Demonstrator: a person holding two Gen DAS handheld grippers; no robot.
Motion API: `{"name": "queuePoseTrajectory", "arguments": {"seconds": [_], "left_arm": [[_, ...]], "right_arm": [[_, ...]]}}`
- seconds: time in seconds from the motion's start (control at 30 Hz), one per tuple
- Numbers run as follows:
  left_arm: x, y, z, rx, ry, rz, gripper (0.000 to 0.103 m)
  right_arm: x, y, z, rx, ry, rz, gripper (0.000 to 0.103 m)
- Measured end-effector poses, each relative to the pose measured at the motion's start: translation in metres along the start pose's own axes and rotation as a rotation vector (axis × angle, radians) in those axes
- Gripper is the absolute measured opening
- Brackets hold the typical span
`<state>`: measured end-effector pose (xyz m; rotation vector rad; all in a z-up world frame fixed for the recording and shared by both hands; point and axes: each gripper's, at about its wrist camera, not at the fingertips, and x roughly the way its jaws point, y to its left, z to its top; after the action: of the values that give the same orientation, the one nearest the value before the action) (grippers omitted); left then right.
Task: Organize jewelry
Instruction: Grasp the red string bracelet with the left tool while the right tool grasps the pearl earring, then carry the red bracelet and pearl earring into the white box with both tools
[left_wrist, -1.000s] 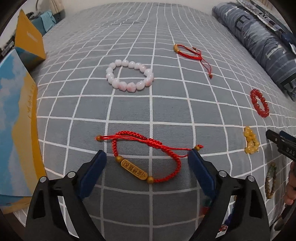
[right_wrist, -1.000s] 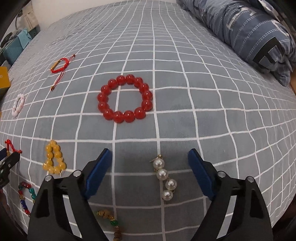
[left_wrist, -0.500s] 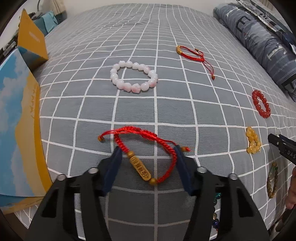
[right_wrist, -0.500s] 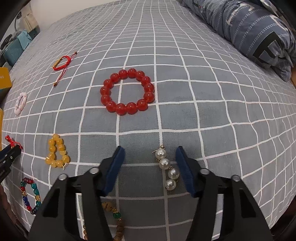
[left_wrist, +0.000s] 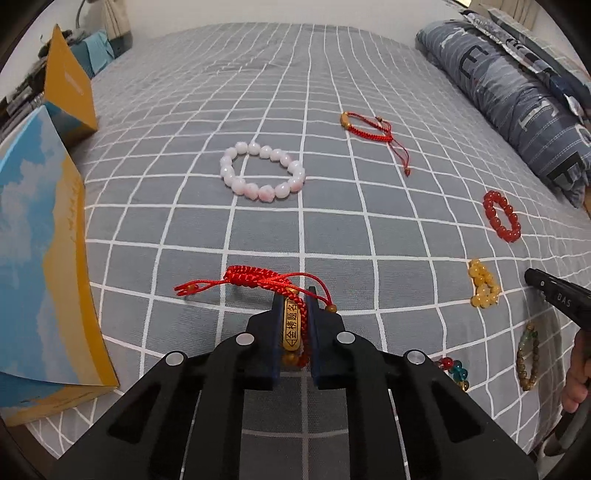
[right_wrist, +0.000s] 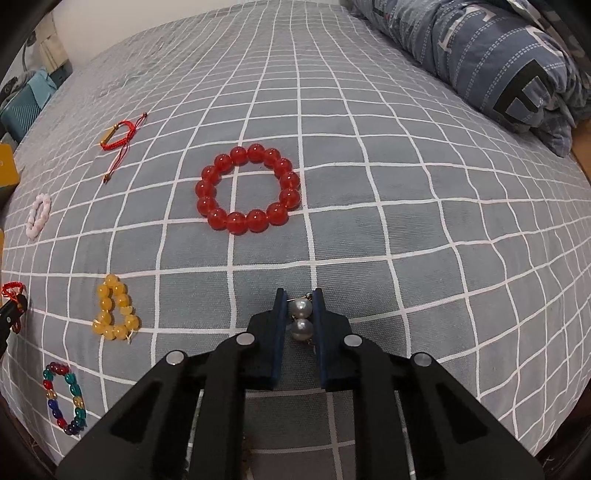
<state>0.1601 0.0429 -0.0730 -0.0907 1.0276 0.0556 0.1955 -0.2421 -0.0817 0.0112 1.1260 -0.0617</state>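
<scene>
Jewelry: one red cord bracelet (left_wrist: 295, 325) in left gripper (left_wrist: 292, 295), two pearls (right_wrist: 300, 317) in right gripper (right_wrist: 298, 295).

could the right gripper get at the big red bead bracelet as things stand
Probably not yet. The bedspread between the right gripper and the red bead bracelet lies bare, so the way is free, but the gripper is shut on the pearl piece and would have to drop it first.

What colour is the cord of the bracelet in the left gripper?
Red, braided, carrying a gold inscribed plate; clearest in the left wrist view, between the left gripper fingers.
</scene>
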Motion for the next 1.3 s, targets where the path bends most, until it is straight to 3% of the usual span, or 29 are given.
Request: {"name": "queuePoseTrajectory", "arguments": {"seconds": [0.33, 0.73, 1.07, 1.3], "left_arm": [[-0.009, -0.002, 0.003, 0.007, -0.048, -0.034, 0.011], [-0.037, -0.011, 0.005, 0.038, -0.174, -0.075, 0.011], [-0.059, -0.010, 0.006, 0.025, -0.261, -0.061, 0.011], [-0.071, -0.011, 0.007, 0.010, -0.320, -0.041, 0.011]], "right_arm": [[-0.013, -0.004, 0.002, 0.034, -0.079, -0.012, 0.013], [-0.042, 0.000, 0.002, 0.040, -0.242, 0.006, 0.013], [-0.078, 0.000, 0.002, 0.038, -0.407, 0.022, 0.013], [-0.090, 0.011, 0.003, 0.023, -0.442, 0.016, 0.013]]}}
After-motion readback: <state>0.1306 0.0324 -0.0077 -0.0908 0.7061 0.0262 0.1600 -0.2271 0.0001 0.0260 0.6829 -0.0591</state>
